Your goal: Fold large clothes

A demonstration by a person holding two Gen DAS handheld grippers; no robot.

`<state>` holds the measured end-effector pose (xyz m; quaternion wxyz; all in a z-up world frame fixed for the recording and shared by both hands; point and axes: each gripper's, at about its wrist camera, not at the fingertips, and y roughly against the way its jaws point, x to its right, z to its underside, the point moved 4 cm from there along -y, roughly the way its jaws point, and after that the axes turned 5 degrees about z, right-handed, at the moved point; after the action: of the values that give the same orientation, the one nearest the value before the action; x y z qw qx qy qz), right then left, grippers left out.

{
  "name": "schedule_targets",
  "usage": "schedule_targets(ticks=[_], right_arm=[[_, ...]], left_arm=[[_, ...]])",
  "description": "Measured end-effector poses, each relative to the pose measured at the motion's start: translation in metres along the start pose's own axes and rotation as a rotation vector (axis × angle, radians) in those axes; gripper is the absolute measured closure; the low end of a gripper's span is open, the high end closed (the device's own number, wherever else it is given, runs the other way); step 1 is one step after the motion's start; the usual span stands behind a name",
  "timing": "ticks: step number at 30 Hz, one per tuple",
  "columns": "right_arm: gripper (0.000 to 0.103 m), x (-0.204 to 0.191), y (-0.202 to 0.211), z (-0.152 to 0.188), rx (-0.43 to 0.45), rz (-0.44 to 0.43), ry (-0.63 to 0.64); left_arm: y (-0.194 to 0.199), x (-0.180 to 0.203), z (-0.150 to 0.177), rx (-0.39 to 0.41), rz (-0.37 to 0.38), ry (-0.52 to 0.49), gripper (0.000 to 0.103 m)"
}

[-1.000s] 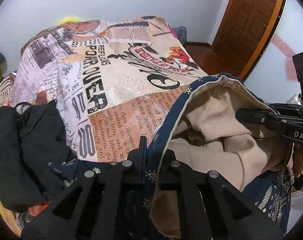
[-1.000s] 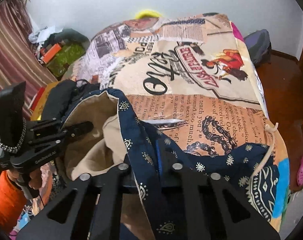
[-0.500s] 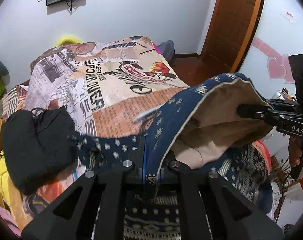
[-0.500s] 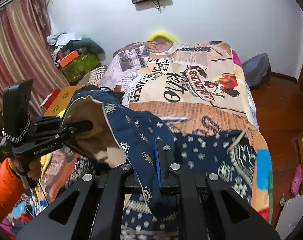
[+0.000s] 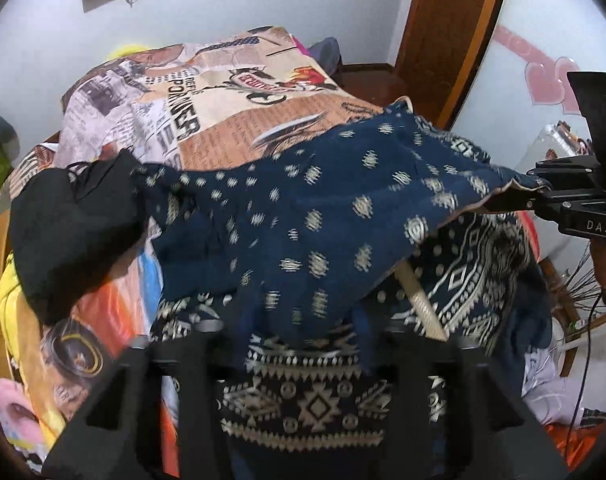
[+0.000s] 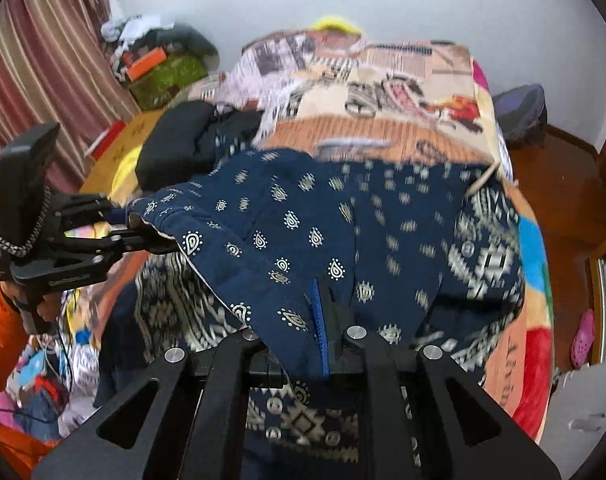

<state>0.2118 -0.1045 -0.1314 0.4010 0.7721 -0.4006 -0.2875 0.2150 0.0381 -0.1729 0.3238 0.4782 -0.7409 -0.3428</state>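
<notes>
Both tongs pinch the near edge of the navy patterned garment (image 5: 311, 216): the left tongs (image 6: 143, 236) at one corner, the right tongs (image 5: 515, 200) at the other, each pressed together on the cloth. Held apart like this, the edge is stretched and lifted above the bed (image 5: 239, 92), probably to lay the fabric flat for a fold. Its far part rests on the bed, beside a black garment (image 5: 71, 220).

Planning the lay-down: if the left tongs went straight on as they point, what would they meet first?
Probably the navy patterned garment they hold, draped ahead; beyond it, the newspaper-print bedspread. Depth is unclear.
</notes>
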Motion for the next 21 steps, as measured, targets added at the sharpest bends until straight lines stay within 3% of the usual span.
schedule_targets(ticks=[4,6,16,21], right_arm=[[0.072,-0.004,0.003,0.01,-0.053,-0.006,0.009],[0.07,-0.007,0.011,0.012,-0.041,-0.008,0.026],[0.057,-0.01,0.062,-0.017,0.158,0.027,0.048],[0.052,0.003,0.052,-0.033,0.202,0.107,-0.003]], left_arm=[[0.011,0.002,0.009,-0.002,-0.011,-0.009,0.052],[0.02,0.004,0.008,0.012,-0.012,-0.016,0.05],[0.068,0.002,-0.038,0.195,-0.063,-0.02,0.032],[0.044,-0.011,-0.056,0.175,-0.097,0.02,0.032]])
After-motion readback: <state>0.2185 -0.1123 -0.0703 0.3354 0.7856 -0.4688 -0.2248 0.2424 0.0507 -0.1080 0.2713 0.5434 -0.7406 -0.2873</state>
